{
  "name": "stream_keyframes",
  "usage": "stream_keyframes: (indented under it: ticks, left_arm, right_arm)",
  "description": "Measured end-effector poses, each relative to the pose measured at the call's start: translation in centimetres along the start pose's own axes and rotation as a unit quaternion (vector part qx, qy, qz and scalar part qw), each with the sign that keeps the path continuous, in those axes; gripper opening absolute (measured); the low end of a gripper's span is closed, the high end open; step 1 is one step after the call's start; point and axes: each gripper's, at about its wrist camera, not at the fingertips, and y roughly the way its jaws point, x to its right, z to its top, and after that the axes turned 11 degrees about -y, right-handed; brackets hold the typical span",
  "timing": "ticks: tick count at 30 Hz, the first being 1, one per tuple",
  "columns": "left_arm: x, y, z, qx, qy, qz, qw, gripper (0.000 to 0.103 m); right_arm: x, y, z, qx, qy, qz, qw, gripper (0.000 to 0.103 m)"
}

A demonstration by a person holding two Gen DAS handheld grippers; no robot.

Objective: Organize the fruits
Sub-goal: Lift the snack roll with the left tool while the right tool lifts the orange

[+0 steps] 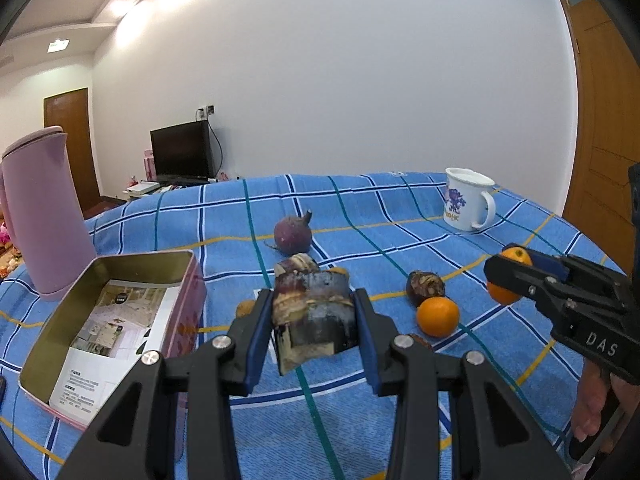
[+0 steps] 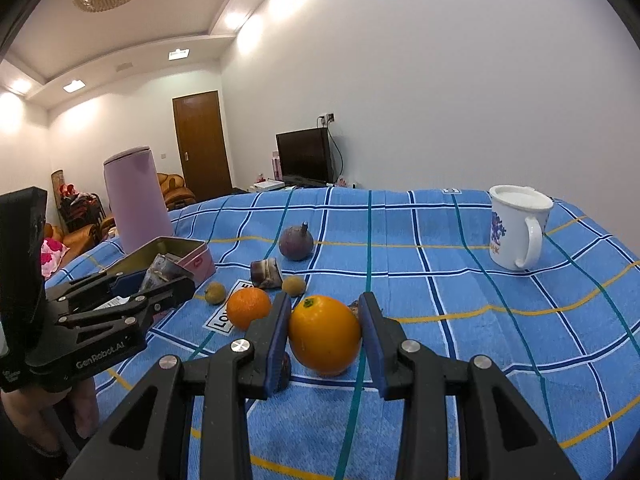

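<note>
The worktop (image 1: 400, 208), under a blue checked cloth, stretches ahead of both claws, and the pink jug (image 1: 40, 216) stands on it well to the left of the left claw (image 1: 314, 320). Just left of that claw lies the open pink tin (image 1: 52, 344), a printed leaflet (image 1: 108, 344) flat in its bottom. Far ahead and to the right of the right claw (image 2: 325, 334) stands the white mug (image 2: 516, 232). The left claw reaches level and forward, its blue pads pressed against both sides of a dark, peeling chunk of fruit (image 1: 314, 312) lifted off the cloth. The right claw, also level, comes in from the right and has the large orange (image 2: 325, 334) squeezed between its pads above the cloth; bare fingers (image 1: 588, 408) wrap its handle. Beyond the left claw sits a round purple fruit (image 1: 293, 234). Just ahead-left of the right claw lies a smaller orange (image 2: 249, 307), with another dark chunk (image 2: 266, 273) and two small brownish fruits (image 2: 215, 293) beyond it.
</note>
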Motion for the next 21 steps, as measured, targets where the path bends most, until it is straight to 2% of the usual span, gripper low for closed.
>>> stream_keyframes:
  ticks: [21]
  left_arm:
    - [0.4, -1.6, -0.2, 0.041, 0.009, -0.001, 0.9991, 0.041]
  right_arm:
    - [0.0, -0.6, 0.1, 0.031, 0.0, -0.011, 0.999, 0.037]
